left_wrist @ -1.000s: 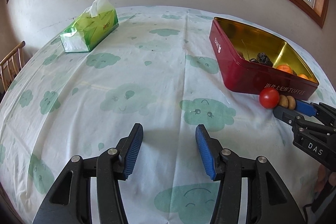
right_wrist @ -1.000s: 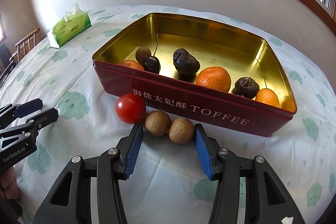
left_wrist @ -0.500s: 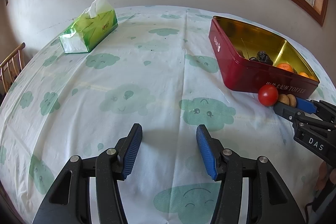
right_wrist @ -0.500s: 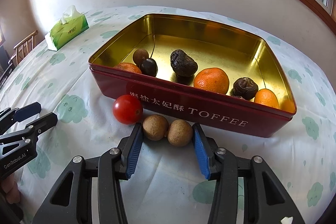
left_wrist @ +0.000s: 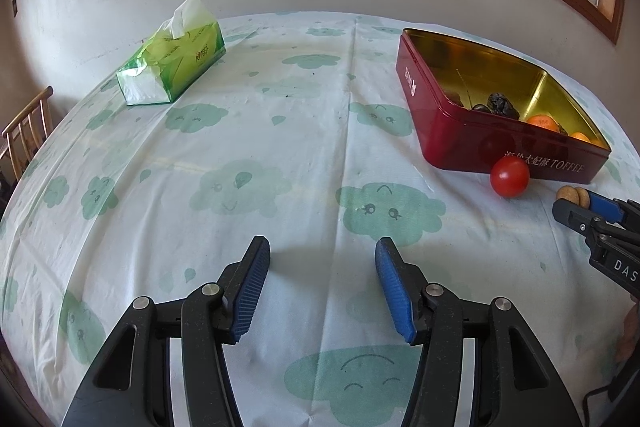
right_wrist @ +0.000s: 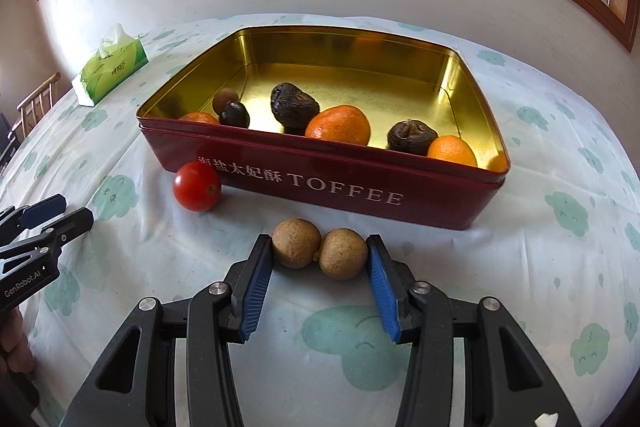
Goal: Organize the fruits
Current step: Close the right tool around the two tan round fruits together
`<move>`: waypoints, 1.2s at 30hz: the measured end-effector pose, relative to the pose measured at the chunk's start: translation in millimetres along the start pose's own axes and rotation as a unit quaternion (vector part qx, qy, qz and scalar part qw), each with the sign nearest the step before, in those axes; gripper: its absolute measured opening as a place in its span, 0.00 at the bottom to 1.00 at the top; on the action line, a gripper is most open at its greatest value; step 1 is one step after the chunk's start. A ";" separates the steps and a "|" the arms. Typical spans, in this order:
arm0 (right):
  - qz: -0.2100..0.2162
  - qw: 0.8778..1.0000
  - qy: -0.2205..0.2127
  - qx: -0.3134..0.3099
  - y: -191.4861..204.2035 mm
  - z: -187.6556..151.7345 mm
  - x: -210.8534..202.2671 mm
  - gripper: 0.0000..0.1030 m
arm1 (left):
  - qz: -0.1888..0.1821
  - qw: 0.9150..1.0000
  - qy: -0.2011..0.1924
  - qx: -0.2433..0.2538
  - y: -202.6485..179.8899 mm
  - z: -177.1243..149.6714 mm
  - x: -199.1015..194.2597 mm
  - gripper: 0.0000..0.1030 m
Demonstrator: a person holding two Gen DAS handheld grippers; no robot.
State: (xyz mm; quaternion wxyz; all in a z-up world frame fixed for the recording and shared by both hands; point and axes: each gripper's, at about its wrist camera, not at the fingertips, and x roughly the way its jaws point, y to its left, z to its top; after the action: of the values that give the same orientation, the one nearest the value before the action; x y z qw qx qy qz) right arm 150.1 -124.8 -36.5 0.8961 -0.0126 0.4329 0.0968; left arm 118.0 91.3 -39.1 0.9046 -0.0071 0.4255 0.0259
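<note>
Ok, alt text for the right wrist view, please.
The right hand-held gripper has its blue pads on either side of two brown longans on the tablecloth, in front of a red toffee tin holding oranges and dark fruits. A tomato sits at the tin's left corner.

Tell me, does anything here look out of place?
Yes: a red cherry tomato and two brown round fruits lie on the cloth outside the red toffee tin, where the other fruit sits. The right claw brackets the brown pair.
</note>
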 end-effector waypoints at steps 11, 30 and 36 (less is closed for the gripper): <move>-0.024 0.999 -0.001 0.035 -48.7 -10.4 -9.4 0.43 | -0.049 0.998 -0.004 0.039 -59.2 -2.0 -5.1 0.54; -0.055 0.997 0.000 0.059 -99.2 -20.7 -19.5 0.43 | -0.076 0.995 -0.008 0.059 -121.6 20.9 11.5 0.54; -0.050 0.997 0.000 0.063 -98.9 -20.4 -20.0 0.43 | -0.070 0.996 -0.007 0.059 -130.0 29.3 18.9 0.54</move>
State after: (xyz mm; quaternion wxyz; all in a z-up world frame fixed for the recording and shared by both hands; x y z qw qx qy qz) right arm 140.4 -227.2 -39.7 0.8991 0.0218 0.4366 0.0244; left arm 159.4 -36.7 -36.2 0.9057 0.0168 0.4188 -0.0626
